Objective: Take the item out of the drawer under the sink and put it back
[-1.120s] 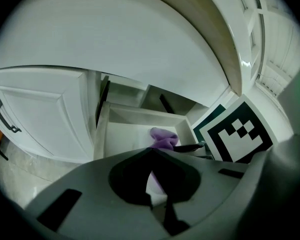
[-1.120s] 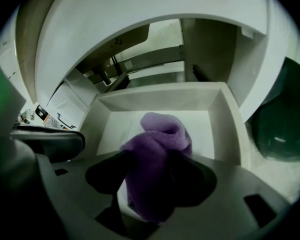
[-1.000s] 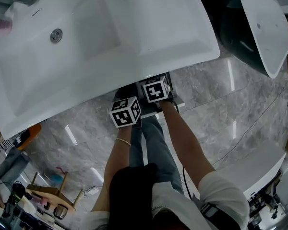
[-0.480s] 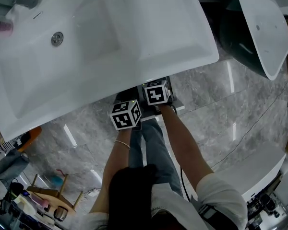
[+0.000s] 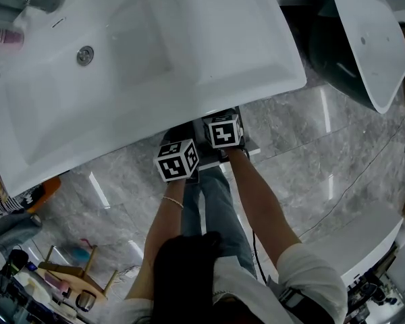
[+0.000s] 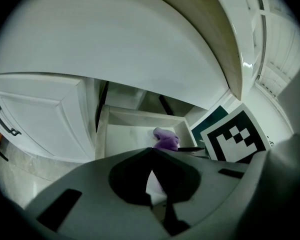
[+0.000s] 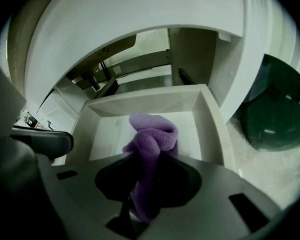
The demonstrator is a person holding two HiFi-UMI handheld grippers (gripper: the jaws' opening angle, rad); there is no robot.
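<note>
A purple cloth [image 7: 152, 136] stands bunched up over the open white drawer [image 7: 210, 119] under the sink [image 5: 155, 59]. My right gripper [image 7: 140, 194] has just been closing, and its pads now pinch the cloth's lower fold. The left gripper view shows the same cloth [image 6: 165, 138] at the drawer's [image 6: 104, 129] right side. My left gripper [image 6: 151, 186] is shut with nothing in it, near the drawer's left front corner. In the head view only the two marker cubes, left [image 5: 176, 159] and right [image 5: 222, 131], show; the sink's front edge hides the jaws.
A white cabinet door [image 6: 35, 114] with a dark handle stands left of the drawer. A dark green tub [image 7: 275, 114] with a white lid [image 5: 371, 39] sits on the grey marble floor to the right. Clutter and a small wooden stool [image 5: 67, 272] lie lower left.
Both marker cubes stay at the same spot under the sink's front edge. Only the head view itself drifts slightly.
</note>
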